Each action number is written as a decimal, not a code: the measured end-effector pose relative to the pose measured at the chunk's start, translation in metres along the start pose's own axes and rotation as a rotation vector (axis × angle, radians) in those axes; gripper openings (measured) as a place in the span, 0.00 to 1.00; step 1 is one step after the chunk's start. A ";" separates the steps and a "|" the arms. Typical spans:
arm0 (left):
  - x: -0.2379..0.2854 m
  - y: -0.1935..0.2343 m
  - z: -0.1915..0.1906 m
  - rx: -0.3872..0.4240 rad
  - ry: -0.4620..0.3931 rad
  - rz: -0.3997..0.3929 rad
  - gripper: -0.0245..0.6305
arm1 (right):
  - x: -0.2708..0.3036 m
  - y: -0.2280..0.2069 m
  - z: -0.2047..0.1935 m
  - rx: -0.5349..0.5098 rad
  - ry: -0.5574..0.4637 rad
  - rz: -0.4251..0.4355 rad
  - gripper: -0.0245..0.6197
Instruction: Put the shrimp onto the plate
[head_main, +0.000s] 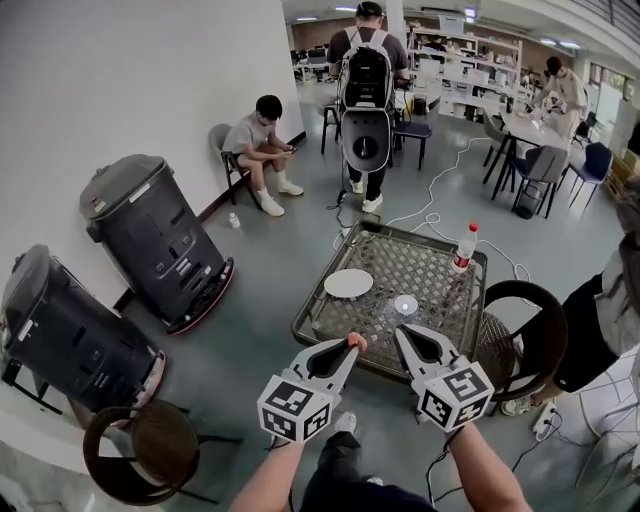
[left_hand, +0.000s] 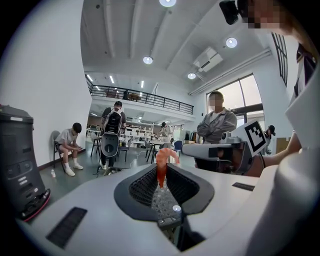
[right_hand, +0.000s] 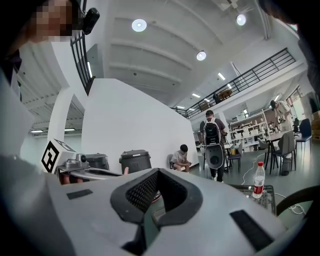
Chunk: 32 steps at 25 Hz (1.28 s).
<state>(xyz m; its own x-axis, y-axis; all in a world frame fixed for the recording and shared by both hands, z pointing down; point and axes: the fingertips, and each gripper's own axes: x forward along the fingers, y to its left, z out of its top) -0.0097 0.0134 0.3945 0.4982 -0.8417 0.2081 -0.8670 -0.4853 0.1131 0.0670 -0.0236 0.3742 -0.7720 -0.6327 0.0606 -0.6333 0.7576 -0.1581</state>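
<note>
While the left hand-held gripper is clenched on the shrimp, the right hand-held gripper has its jaws together with nothing between them. The shrimp is pinched at the jaw tips: orange body upright between the ribbed pads, top end sticking out above them and curling to the right. In the head view both grippers are raised side by side over the near edge of the tabletop, tips pointing away from the person, the shrimp at the left one's tip. The tabletop is a square metal mesh. The plate, white and round, lies on its left half, apart from the shrimp and farther from the person. A small clear bowl sits right of the plate, just beyond the gripper tips. A bottle with a red cap stands upright near the far right corner. Two dark bins stand on the floor by the left wall. A round-backed chair is at the tabletop's right side. A seated person is by the wall and another stands beyond the tabletop. The left gripper view also shows someone standing with arms folded.
</note>
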 end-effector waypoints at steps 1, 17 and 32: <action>0.007 0.010 -0.001 -0.006 0.000 -0.003 0.13 | 0.009 -0.006 -0.002 -0.002 0.008 -0.006 0.05; 0.125 0.162 -0.013 -0.039 0.079 -0.081 0.13 | 0.156 -0.093 -0.026 0.025 0.131 -0.132 0.05; 0.191 0.222 -0.056 -0.037 0.241 -0.162 0.13 | 0.216 -0.144 -0.049 0.101 0.188 -0.246 0.05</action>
<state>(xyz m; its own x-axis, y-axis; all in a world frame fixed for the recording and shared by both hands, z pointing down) -0.1068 -0.2420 0.5136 0.6179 -0.6715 0.4090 -0.7783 -0.5960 0.1975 -0.0115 -0.2619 0.4584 -0.5991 -0.7469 0.2885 -0.8007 0.5600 -0.2128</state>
